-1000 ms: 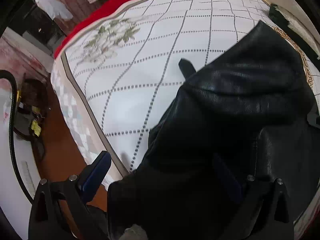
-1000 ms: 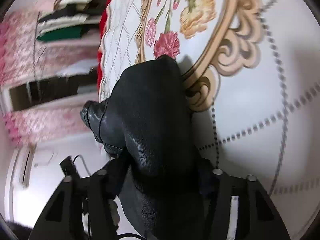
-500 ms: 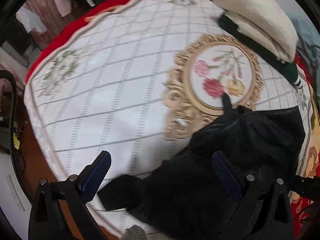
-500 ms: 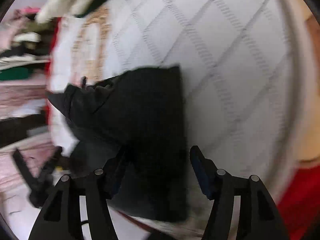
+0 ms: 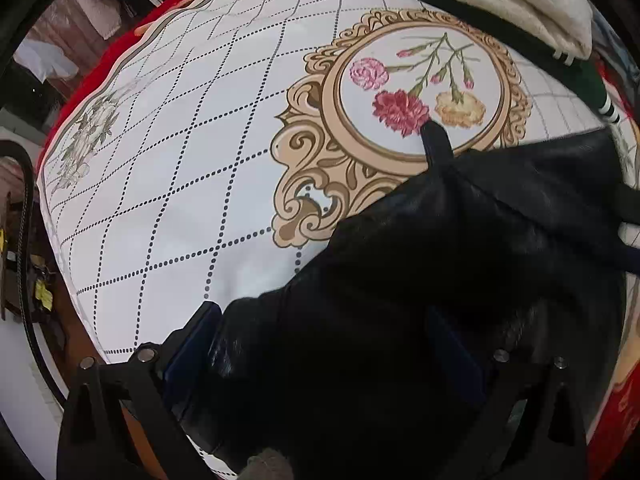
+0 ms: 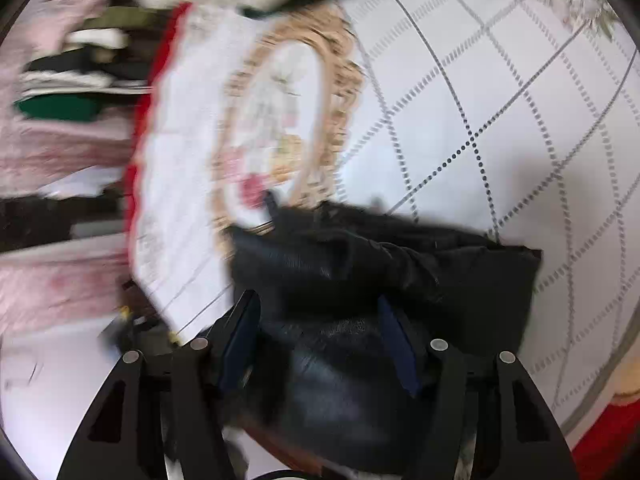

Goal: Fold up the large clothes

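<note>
A black leather garment (image 5: 460, 248) lies bunched on the near part of a white patterned bedspread (image 5: 192, 152), its far edge reaching the gold flower medallion (image 5: 404, 100). My left gripper (image 5: 320, 332) stands open with the garment's near fold between its blue pads. The other gripper's arm shows at the right edge (image 5: 628, 200). In the right wrist view the same garment (image 6: 380, 264) lies in a folded heap on the bedspread (image 6: 520, 120). My right gripper (image 6: 320, 332) is open around its near end. That view is motion-blurred.
A folded cream and dark green pile (image 5: 512, 12) lies at the bed's far right. The bed's near-left edge (image 5: 72, 272) drops to a floor with cables. Clothes shelves (image 6: 72, 80) stand beyond the bed in the right wrist view.
The garment has been carried from the bed's left edge toward the medallion and set down. The right gripper has swung round and its jaws have widened.
</note>
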